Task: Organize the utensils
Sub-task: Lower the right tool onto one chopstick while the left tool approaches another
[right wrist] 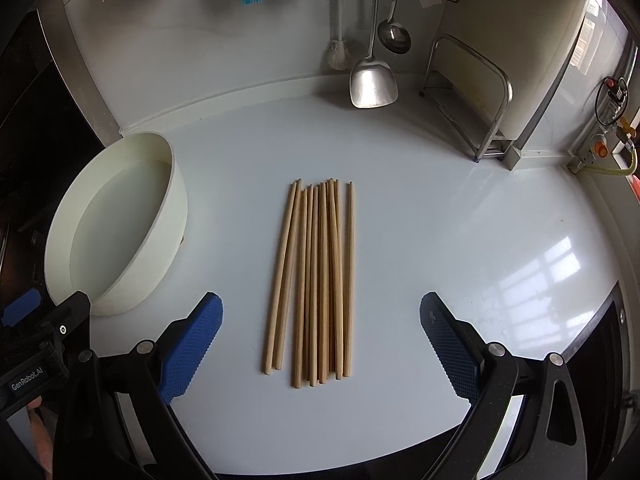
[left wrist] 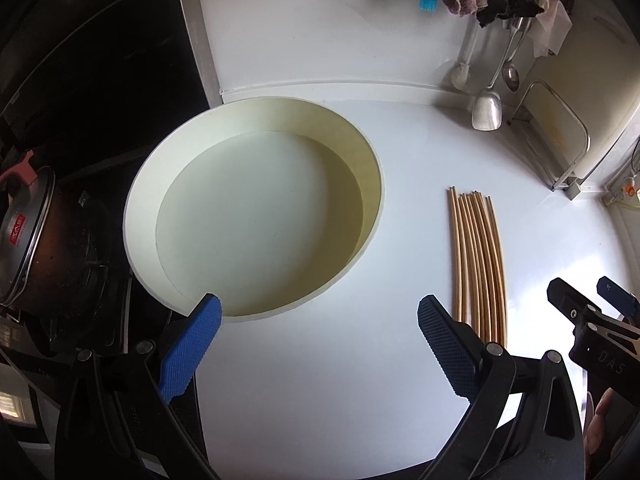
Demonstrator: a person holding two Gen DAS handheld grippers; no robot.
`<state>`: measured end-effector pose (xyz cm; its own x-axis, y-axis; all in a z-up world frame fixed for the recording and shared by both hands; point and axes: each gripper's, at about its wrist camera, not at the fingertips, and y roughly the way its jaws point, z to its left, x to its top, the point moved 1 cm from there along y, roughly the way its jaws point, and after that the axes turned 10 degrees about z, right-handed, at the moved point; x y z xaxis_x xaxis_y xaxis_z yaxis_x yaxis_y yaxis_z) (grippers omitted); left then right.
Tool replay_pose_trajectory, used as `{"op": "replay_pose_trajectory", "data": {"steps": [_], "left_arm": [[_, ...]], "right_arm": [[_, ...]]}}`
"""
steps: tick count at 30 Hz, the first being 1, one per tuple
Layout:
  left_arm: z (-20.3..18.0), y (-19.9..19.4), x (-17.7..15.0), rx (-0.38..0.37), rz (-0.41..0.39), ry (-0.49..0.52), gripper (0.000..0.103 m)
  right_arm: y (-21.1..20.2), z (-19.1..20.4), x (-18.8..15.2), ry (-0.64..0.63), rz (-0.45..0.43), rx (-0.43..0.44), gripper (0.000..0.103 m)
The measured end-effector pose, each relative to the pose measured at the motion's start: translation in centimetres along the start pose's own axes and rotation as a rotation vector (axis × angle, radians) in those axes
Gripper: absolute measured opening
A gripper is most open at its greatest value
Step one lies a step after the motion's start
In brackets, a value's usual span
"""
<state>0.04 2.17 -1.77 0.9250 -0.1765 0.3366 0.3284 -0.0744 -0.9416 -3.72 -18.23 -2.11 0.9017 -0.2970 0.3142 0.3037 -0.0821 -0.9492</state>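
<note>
Several wooden chopsticks [right wrist: 316, 280] lie side by side on the white counter, pointing away from me; they also show in the left wrist view [left wrist: 478, 264]. A round cream container [left wrist: 256, 208] stands empty to their left, and it shows in the right wrist view [right wrist: 116, 232] too. My left gripper [left wrist: 320, 312] is open and empty, above the counter just in front of the container. My right gripper [right wrist: 320, 312] is open and empty, with the near ends of the chopsticks between its fingers.
A metal spatula [right wrist: 372, 80], a ladle [right wrist: 394, 36] and a brush [right wrist: 338, 56] hang on the back wall. A metal rack [right wrist: 472, 100] stands at the back right. A pot [left wrist: 28, 240] sits on the stove at the left.
</note>
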Motion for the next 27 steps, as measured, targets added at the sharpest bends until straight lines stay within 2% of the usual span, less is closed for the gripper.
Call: {"op": "replay_pose_trajectory", "data": {"steps": [5,11,15,21,27], "left_arm": [[-2.1,1.3,-0.3,-0.034,-0.032,0.068,0.097],[-5.9,2.6,-0.5,-0.054,-0.026,0.147,0.097],[-7.8,3.2,-0.8,-0.080,-0.035,0.119,0.097],[-10.0,5.2,-1.0,-0.035,-0.042,0.057,0.097],[-9.8,6.2,-1.1,-0.013,-0.096,0.006,0.097]], "right_arm": [[0.3,-1.9,-2.0,0.030,-0.002,-0.033,0.095],[0.4,-6.2,-3.9,0.092,-0.031,-0.055,0.095],[1.4,-8.8,-4.2,0.086,-0.033,-0.023,0.095],[4.8,-10.2,-3.4,-0.019,-0.059,-0.017,0.095],[7.8,-10.3,-1.7,-0.031,-0.067,0.060,0.095]]}}
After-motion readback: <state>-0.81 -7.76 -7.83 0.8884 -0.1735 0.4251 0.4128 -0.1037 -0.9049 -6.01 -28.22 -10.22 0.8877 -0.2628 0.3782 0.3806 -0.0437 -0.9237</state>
